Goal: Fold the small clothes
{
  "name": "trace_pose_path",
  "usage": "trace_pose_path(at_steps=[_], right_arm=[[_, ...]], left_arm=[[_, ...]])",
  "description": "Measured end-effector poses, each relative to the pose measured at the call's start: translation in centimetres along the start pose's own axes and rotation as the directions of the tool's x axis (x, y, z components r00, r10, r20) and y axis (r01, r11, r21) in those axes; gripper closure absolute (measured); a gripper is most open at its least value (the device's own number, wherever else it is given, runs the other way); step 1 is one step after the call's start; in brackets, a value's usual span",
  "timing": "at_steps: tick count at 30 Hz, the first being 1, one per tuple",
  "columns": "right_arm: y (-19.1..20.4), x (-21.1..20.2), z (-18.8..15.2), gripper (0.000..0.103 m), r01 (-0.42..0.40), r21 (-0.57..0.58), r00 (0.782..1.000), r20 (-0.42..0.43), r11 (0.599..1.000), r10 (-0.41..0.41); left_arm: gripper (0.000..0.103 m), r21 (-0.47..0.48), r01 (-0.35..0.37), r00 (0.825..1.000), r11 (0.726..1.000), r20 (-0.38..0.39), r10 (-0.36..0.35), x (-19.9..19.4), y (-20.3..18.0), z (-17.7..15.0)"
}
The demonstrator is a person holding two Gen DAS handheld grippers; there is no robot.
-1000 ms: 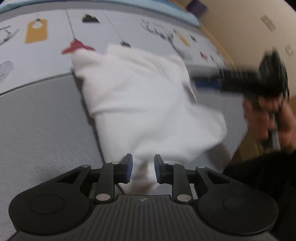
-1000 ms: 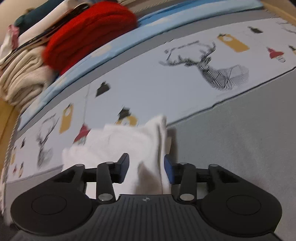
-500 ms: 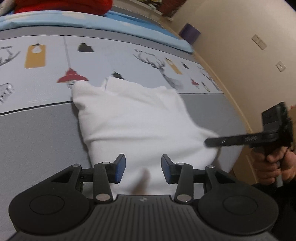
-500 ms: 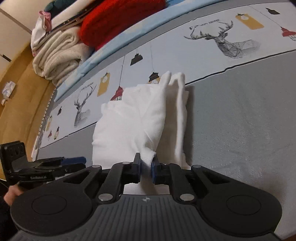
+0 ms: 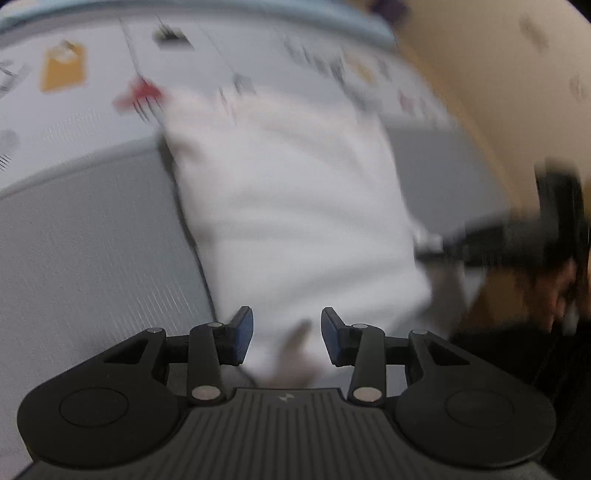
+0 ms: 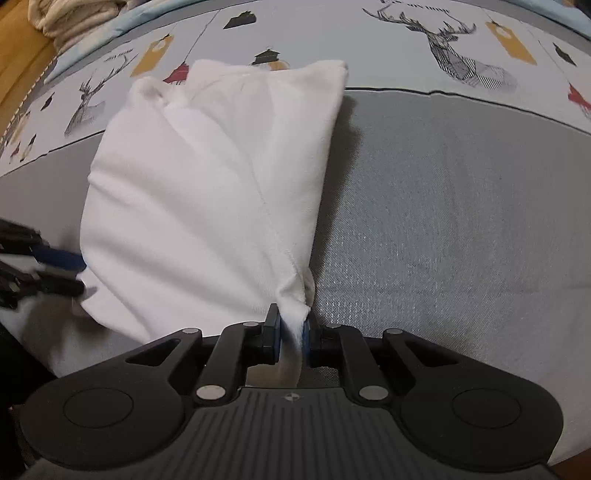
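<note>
A grey bed cover (image 6: 443,206) with a pale band (image 6: 388,48) of pictures: deer (image 6: 454,55), yellow tags (image 6: 511,38), little red and black lamps. A blue strip along the far edge. Cream folded cloths (image 6: 74,18) piled at the top left corner. A tan wall (image 5: 498,92) on the right.

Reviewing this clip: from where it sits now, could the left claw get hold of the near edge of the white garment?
Probably yes. The left claw stands open with the white garment edge already between its pads, nothing blocking it. The right claw pinches a different corner, well clear. The left view is blurred, so contact is unclear.
</note>
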State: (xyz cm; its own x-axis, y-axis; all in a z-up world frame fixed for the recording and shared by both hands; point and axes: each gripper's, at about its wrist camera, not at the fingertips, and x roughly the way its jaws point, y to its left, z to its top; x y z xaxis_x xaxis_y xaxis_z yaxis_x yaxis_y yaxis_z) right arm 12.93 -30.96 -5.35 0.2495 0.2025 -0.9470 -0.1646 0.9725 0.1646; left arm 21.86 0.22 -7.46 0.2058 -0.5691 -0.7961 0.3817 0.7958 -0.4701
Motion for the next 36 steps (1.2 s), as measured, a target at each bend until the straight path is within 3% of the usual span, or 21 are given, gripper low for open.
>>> trace_pose_path(at_steps=[1, 5, 9, 16, 18, 19, 22, 26, 27, 28, 29, 30, 32, 36], right_arm=[[0.0, -0.6, 0.2, 0.088, -0.003, 0.005, 1.000, 0.027, 1.000, 0.003], [-1.0, -3.1, 1.1, 0.053, -0.038, 0.106, 0.975, 0.222, 0.994, 0.014], [-2.5, -2.1, 2.4, 0.053, -0.069, 0.220, 0.959, 0.282, 0.973, 0.004], [-3.6, 1.0, 5.5, 0.053, -0.065, 0.351, 0.950, 0.308, 0.934, -0.049], [-3.9, 1.4, 6.3, 0.058, -0.063, 0.377, 0.948, 0.311, 0.924, -0.063], [-4.0, 1.7, 6.7, 0.065, -0.063, 0.386, 0.945, 0.319, 0.920, -0.069], [-4.2, 2.2, 7.5, 0.100, -0.098, 0.390, 0.941, 0.337, 0.916, -0.043], [-4.9, 1.3, 7.4, 0.100, -0.118, 0.439, 0.912, 0.403, 0.891, -0.078], [-5.3, 1.3, 7.3, 0.100, -0.110, 0.465, 0.913, 0.396, 0.878, -0.095], [-5.5, 1.5, 7.3, 0.100, -0.099, 0.476, 0.919, 0.380, 0.874, -0.103], [-5.6, 1.9, 7.4, 0.100, -0.093, 0.477, 0.928, 0.359, 0.874, -0.097], [-5.5, 2.2, 7.5, 0.100, -0.086, 0.471, 0.933, 0.347, 0.878, -0.095], [-5.2, 2.4, 7.6, 0.099, -0.053, 0.455, 0.936, 0.332, 0.889, -0.114], [-5.4, 2.8, 7.6, 0.099, -0.049, 0.474, 0.941, 0.316, 0.879, -0.118]], left_arm=[[0.058, -0.056, -0.003, 0.998, 0.998, 0.056, 0.006, -0.8, 0.9, 0.5], [0.058, -0.271, 0.037, 0.981, 0.962, 0.193, 0.017, -1.7, 4.6, 2.4], [0.058, -0.375, 0.063, 0.975, 0.925, 0.223, 0.024, -0.5, 6.5, 3.5], [0.055, -0.437, 0.145, 0.962, 0.888, 0.273, -0.023, 0.8, 7.5, 5.0], [0.055, -0.450, 0.153, 0.962, 0.880, 0.271, -0.029, 1.5, 7.9, 5.4], [0.055, -0.454, 0.151, 0.964, 0.878, 0.266, -0.028, 2.0, 8.1, 5.6], [0.047, -0.470, 0.145, 0.967, 0.871, 0.252, -0.025, 3.2, 8.6, 6.1], [0.044, -0.475, 0.135, 0.974, 0.870, 0.224, -0.029, 5.1, 9.1, 6.8], [0.045, -0.474, 0.137, 0.974, 0.870, 0.224, -0.032, 5.5, 9.2, 7.0], [0.047, -0.468, 0.145, 0.973, 0.872, 0.228, -0.039, 5.8, 9.2, 7.1], [0.076, -0.451, 0.157, 0.970, 0.879, 0.239, -0.051, 6.0, 9.1, 7.3], [0.097, -0.421, 0.143, 0.970, 0.896, 0.240, -0.042, 6.1, 8.9, 7.6], [0.097, -0.356, 0.090, 0.961, 0.930, 0.278, 0.013, 5.5, 8.3, 8.0], [0.096, -0.362, 0.017, 0.939, 0.932, 0.326, 0.109, 4.3, 7.8, 8.0]])
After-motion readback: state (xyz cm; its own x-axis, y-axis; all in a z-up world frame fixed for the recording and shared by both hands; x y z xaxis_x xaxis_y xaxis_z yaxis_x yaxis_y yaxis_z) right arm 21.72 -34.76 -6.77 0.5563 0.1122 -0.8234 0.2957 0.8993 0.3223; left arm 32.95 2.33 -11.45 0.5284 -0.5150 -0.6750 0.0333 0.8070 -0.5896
